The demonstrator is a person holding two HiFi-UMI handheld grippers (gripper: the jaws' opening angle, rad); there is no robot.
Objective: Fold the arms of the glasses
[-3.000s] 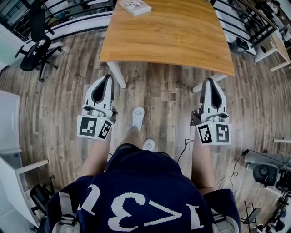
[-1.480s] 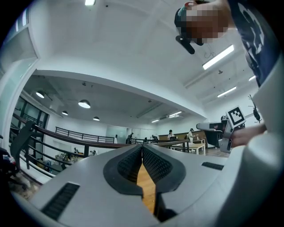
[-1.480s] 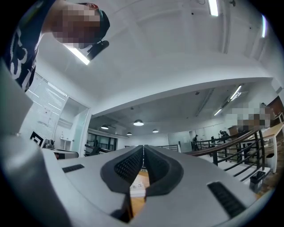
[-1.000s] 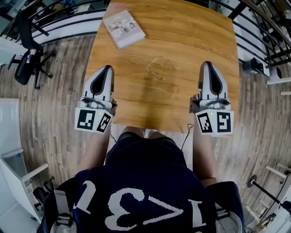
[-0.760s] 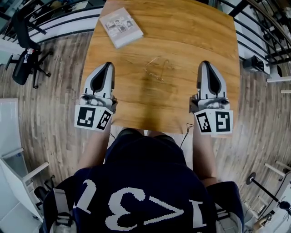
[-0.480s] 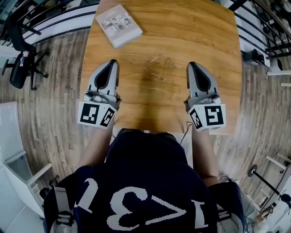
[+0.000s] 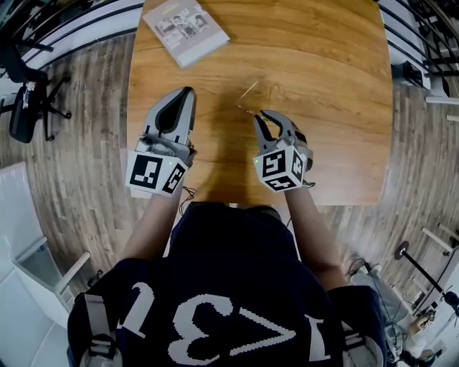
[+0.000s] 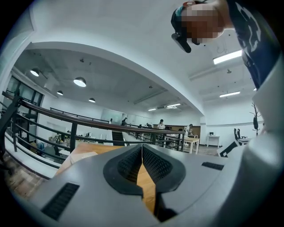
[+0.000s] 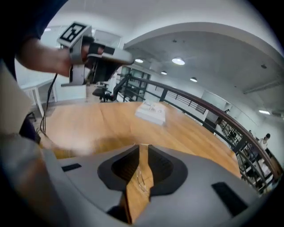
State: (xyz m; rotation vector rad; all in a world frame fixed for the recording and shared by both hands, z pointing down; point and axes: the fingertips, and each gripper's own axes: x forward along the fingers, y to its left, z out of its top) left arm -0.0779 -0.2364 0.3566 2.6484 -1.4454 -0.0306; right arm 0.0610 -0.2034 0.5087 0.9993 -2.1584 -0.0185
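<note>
Thin wire-framed glasses (image 7: pixel 249 90) lie on the wooden table (image 7: pixel 337 107), near its middle. My right gripper (image 7: pixel 264 115) is angled left, its tips just short of the glasses and the jaws slightly open. In the right gripper view the glasses (image 9: pixel 141 179) show through the narrow gap of the right gripper (image 9: pixel 144 146), lying on the wood below, not held. My left gripper (image 7: pixel 189 90) hovers to the left of the glasses, a hand's width away. The left gripper (image 8: pixel 142 148) has its jaws shut with nothing in them.
A book (image 7: pixel 185 21) lies at the table's far left corner and also shows as the book (image 9: pixel 151 111) ahead of the right gripper. The table's near edge runs just under my wrists. An office chair (image 7: pixel 25 93) stands on the floor at the left.
I walked up to the table. In the last half second my right gripper swung left toward the glasses and its jaws parted a little. The left gripper edged forward.
</note>
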